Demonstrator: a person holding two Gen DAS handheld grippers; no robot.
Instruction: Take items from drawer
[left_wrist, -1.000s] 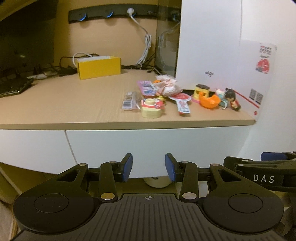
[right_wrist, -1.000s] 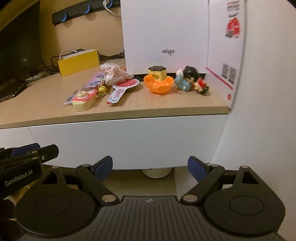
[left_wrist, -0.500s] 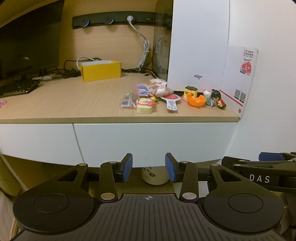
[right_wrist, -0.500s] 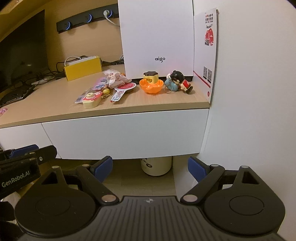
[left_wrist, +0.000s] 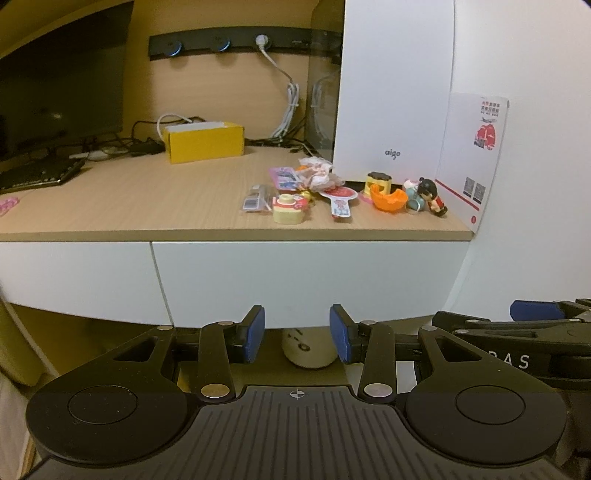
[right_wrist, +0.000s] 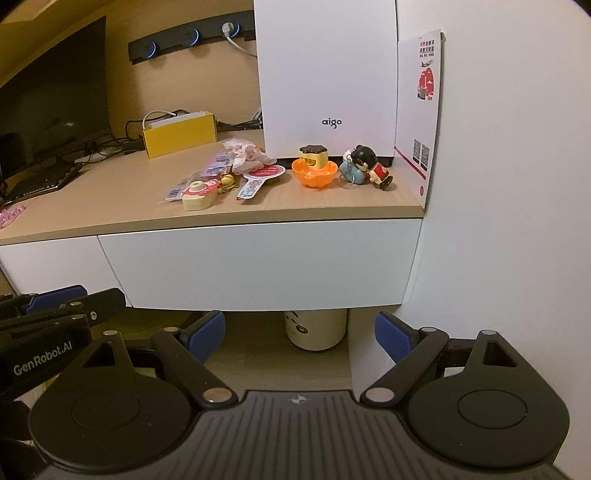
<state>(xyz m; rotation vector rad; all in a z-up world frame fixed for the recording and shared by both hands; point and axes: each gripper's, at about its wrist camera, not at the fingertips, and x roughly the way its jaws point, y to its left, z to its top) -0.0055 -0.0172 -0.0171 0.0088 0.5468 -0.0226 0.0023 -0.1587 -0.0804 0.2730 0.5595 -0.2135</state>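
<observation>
Blue-padded left gripper (left_wrist: 297, 334) and right gripper (right_wrist: 299, 338) both released, empty, angled downward below closed white drawer (right_wrist: 255, 266), frame bottom.

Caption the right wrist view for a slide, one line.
Open right gripper faces a closed white drawer; small toys line the desktop above.

Toys (left_wrist: 388, 195) on desktop (left_wrist: 166, 199) above drawer (left_wrist: 306, 273)
</observation>
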